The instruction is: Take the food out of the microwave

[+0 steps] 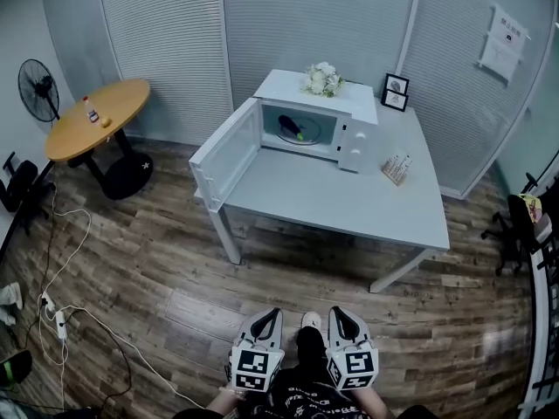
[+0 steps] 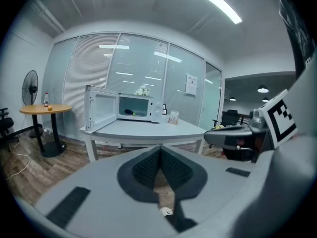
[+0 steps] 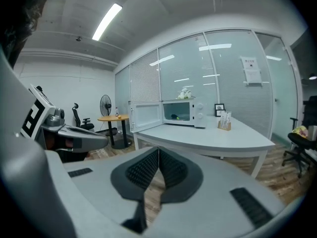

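A white microwave [image 1: 349, 120] stands at the back of a white table [image 1: 332, 199], its door [image 1: 229, 151] swung wide open to the left. Inside, dark food with a green bit [image 1: 292, 127] lies on a plate [image 1: 307, 138]. My left gripper [image 1: 270, 312] and right gripper [image 1: 341, 312] are side by side at the bottom of the head view, over the wooden floor, well short of the table. Both are shut with nothing between the pads. The microwave [image 2: 143, 107] and food [image 2: 129, 112] show far ahead of the left gripper [image 2: 159, 150], and likewise the microwave [image 3: 190, 111] beyond the right gripper [image 3: 158, 150].
White flowers [image 1: 321, 78] sit on top of the microwave, with two picture frames [image 1: 395, 92] and a card holder [image 1: 396, 168] to its right. A round wooden table [image 1: 96, 116] and a fan [image 1: 37, 90] stand at the left. Cables [image 1: 61, 312] trail across the floor.
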`<control>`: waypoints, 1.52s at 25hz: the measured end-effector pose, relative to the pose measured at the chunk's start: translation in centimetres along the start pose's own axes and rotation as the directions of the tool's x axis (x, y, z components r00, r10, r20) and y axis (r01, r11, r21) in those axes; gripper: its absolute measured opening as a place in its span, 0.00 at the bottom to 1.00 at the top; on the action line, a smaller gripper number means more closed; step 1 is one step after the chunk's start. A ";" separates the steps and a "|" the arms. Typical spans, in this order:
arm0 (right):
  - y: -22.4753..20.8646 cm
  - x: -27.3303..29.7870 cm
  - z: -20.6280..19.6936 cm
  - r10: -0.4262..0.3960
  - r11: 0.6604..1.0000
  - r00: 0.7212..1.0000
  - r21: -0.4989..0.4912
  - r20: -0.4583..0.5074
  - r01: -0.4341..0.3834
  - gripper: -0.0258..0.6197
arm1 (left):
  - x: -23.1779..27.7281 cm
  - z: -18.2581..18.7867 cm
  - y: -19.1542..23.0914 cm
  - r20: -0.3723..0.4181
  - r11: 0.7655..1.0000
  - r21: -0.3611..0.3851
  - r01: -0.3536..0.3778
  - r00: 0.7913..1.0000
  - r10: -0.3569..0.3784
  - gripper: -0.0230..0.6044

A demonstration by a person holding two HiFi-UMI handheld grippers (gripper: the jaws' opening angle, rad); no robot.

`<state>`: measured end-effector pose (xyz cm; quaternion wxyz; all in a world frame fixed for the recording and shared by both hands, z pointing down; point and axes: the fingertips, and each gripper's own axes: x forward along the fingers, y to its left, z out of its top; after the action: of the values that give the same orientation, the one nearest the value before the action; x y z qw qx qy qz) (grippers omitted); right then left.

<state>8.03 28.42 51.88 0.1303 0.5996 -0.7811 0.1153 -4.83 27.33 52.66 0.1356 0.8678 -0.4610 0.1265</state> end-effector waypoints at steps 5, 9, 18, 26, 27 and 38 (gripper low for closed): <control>-1.9 3.8 0.9 0.047 0.999 0.999 -0.005 -0.013 -0.047 0.05 | 3.2 0.6 1.5 -0.014 0.999 -0.016 -0.049 0.999 0.048 0.05; -3.8 6.9 1.5 0.073 0.997 0.997 -0.004 -0.028 -0.073 0.05 | 6.0 1.9 2.5 -0.023 0.996 -0.031 -0.084 0.996 0.083 0.05; -9.6 13.0 3.7 0.125 0.992 0.992 0.024 -0.027 -0.124 0.05 | 13.1 5.4 3.3 -0.026 0.989 -0.047 -0.140 0.990 0.138 0.05; -14.6 16.5 4.9 0.150 0.988 0.988 0.027 -0.026 -0.150 0.05 | 18.7 7.2 2.5 -0.032 0.985 -0.057 -0.164 0.986 0.162 0.05; -15.1 16.9 4.9 0.154 0.988 0.988 0.028 -0.026 -0.153 0.05 | 19.4 7.4 2.5 -0.033 0.984 -0.060 -0.167 0.986 0.166 0.05; -18.8 21.0 6.2 0.180 0.983 0.983 0.026 -0.044 -0.179 0.05 | 24.2 9.0 3.3 -0.037 0.978 -0.066 -0.198 0.980 0.196 0.05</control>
<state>20.58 2.50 53.69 0.1310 0.5253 -0.8275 0.1491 6.43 3.82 53.02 0.1595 0.8107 -0.5466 0.1365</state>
